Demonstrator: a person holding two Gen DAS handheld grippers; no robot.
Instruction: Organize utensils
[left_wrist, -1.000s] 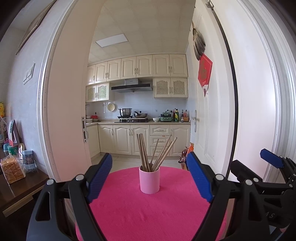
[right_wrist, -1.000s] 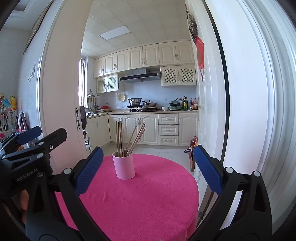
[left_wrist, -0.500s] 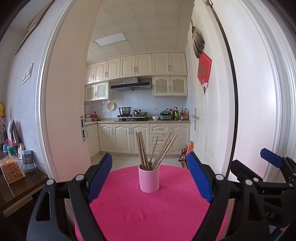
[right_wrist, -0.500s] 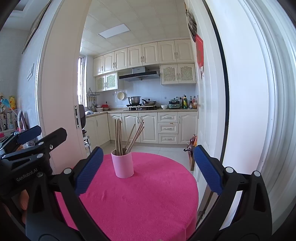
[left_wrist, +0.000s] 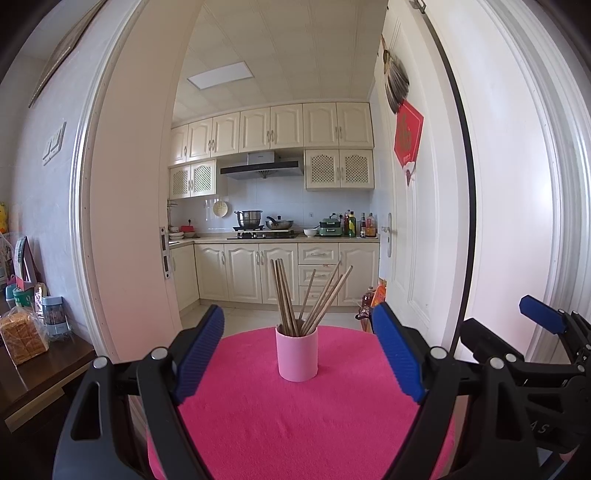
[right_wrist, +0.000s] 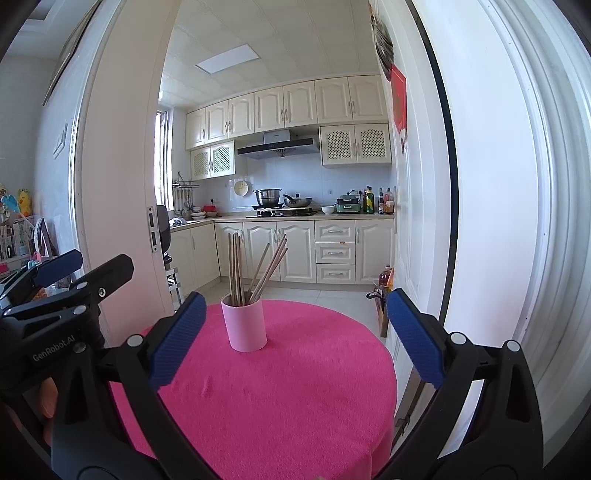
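- Chopsticks (left_wrist: 308, 301): all the ones in view stand in the pink cup (left_wrist: 296, 352), one bunch upright at the cup's left side, the rest leaning out to the right. None lies loose on the pink cloth in either view.
- Judgement: gathering looks complete or nearly so. What may remain is squaring up the fanned sticks or shifting the cup; the frames do not show a further destination.
- Cup location: on the round bench (left_wrist: 295, 424), toward the far edge, roughly centred in the left wrist view and left of centre in the right wrist view (right_wrist: 244, 325).
- Left tongs (left_wrist: 301, 360): spread wide, nothing between the pads, short of the cup, which sits framed between the two pads.
- Right tongs (right_wrist: 295, 339): spread wide, empty; cup lies nearer the left pad.
- The two tongs are side by side, each visible at the margin of the other's view.
- Edges: the bench rim curves off just behind the cup; a push forward could send it over. The right rim is close to the white door (right_wrist: 491, 221).
- Open room: the cloth nearer than the cup is bare, free for approach. A dark side table (left_wrist: 40, 373) with jars and a bread bag stands left, apart from the bench.
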